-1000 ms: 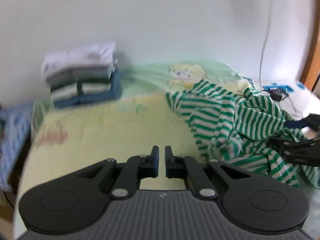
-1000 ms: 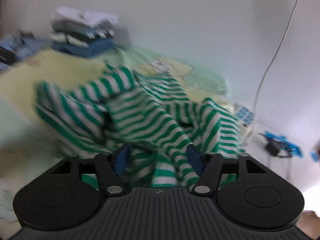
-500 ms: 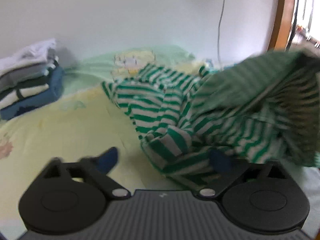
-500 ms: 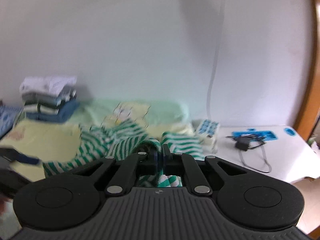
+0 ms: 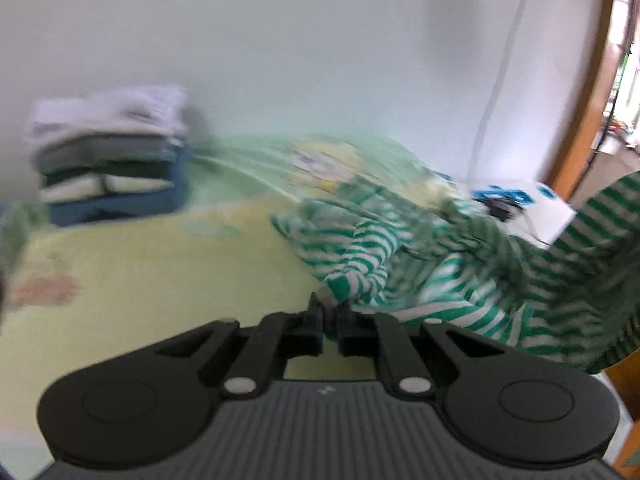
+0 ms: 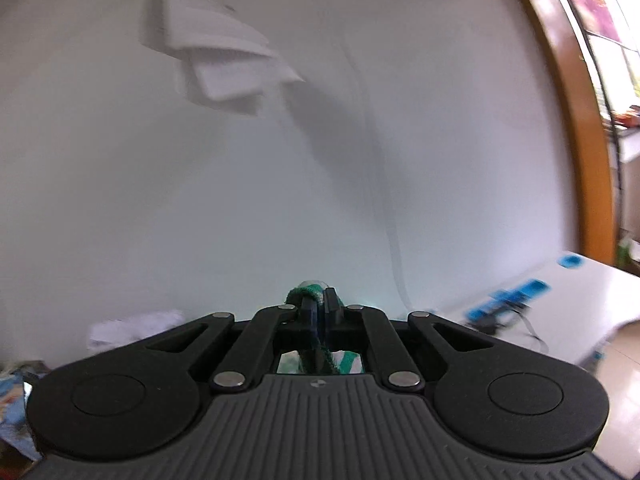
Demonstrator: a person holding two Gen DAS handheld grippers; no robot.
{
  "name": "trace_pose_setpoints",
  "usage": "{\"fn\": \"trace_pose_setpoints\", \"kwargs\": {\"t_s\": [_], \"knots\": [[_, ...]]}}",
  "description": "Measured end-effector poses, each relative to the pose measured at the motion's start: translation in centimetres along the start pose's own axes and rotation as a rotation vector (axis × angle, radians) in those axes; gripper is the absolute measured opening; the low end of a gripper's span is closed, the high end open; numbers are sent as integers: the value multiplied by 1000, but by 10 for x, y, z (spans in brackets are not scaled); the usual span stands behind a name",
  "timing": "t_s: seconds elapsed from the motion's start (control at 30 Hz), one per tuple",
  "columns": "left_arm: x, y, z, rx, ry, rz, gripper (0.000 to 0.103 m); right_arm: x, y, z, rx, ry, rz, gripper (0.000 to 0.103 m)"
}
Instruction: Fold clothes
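A green-and-white striped garment [image 5: 460,280] lies rumpled on the right of a yellow-green bed sheet [image 5: 160,280]; its right part rises off the bed toward the frame edge. My left gripper [image 5: 329,314] is shut on a lower edge of the striped garment. In the right wrist view my right gripper [image 6: 319,304] is shut on a green fold of the striped garment [image 6: 306,294], held high and facing the white wall; more stripes [image 6: 348,362] hang below the jaws.
A stack of folded clothes [image 5: 112,152] stands at the back left of the bed against the wall. A white side table [image 5: 536,208] with a blue item and cables stands to the right. A wooden door frame [image 6: 576,120] runs along the right edge.
My left gripper went from open to shut on the garment's edge. My right gripper, still shut on the cloth, rose so the bed dropped out of its view.
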State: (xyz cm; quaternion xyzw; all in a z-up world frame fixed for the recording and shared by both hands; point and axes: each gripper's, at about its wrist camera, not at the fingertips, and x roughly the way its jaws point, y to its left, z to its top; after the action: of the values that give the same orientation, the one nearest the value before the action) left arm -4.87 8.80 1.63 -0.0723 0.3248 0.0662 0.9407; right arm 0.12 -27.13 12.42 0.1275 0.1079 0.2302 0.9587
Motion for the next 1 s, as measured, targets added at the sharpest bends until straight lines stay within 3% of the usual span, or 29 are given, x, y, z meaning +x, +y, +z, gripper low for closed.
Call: {"fn": "trace_pose_setpoints", "kwargs": {"t_s": [0.17, 0.27, 0.37, 0.43, 0.47, 0.5, 0.57, 0.63, 0.87, 0.93, 1.0], "knots": [[-48, 58, 2, -67, -46, 111, 10, -1, 45, 3, -36, -28, 171, 3], [-70, 92, -1, -103, -56, 185, 19, 2, 72, 2, -51, -25, 269, 3], [-77, 110, -11, -64, -36, 303, 19, 18, 99, -9, -97, 9, 315, 3], [-86, 113, -20, -12, -41, 338, 53, 36, 115, -21, -123, 57, 319, 3], [-92, 113, -25, 3, -51, 338, 60, 47, 122, -29, -132, 88, 321, 3], [-98, 112, -30, 15, -60, 326, 69, 61, 128, -36, -136, 123, 317, 3], [-108, 108, -38, 42, -67, 274, 76, 87, 138, -47, -137, 185, 317, 3], [-112, 98, -47, 54, -53, 212, 93, 117, 145, -57, -128, 228, 315, 3], [-87, 42, -80, 54, 95, -13, 95, 212, 163, -83, -196, 289, 179, 4], [-75, 21, -88, 62, 134, -50, 95, 213, 150, -89, -204, 314, 173, 5], [-60, 3, -94, 74, 174, -76, 95, 213, 137, -94, -213, 340, 166, 18]]}}
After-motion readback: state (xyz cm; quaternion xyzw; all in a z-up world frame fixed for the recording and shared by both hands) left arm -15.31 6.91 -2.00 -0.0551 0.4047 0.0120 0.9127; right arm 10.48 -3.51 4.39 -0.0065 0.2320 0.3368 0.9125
